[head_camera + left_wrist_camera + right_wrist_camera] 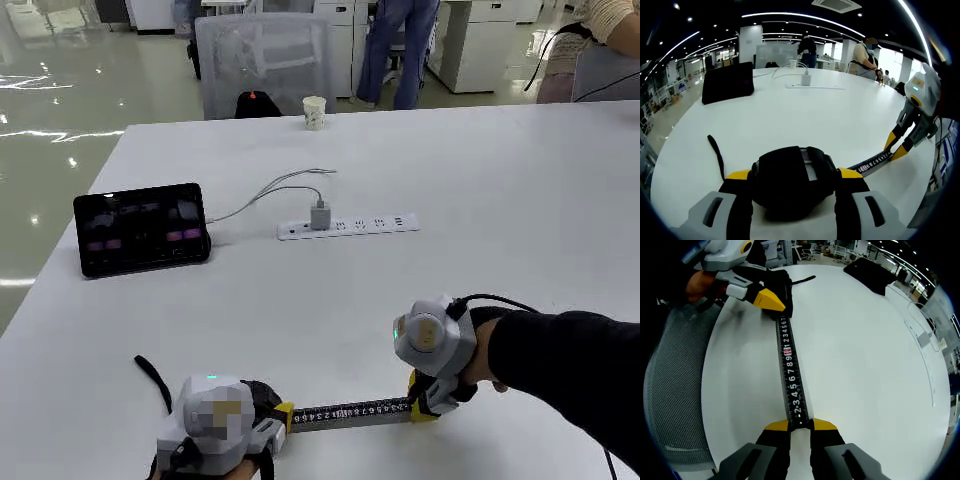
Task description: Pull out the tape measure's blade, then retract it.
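Observation:
A black tape measure case point(792, 175) rests on the white table, clamped between the yellow-tipped jaws of my left gripper point(794, 176), which also appears at the bottom left of the head view point(262, 412). Its black wrist strap point(716, 154) trails off to the left. The blade point(790, 375) is drawn out flat across the table point(350, 411), numbers showing. My right gripper point(800, 425) is shut on the blade's end, seen in the head view point(420, 405) and at the right of the left gripper view point(897, 147).
A dark tablet point(141, 227) stands at the left. A white power strip point(347, 226) with a plugged charger and cable lies mid-table. A paper cup point(314, 112) sits at the far edge by a grey chair point(262, 62). People stand beyond.

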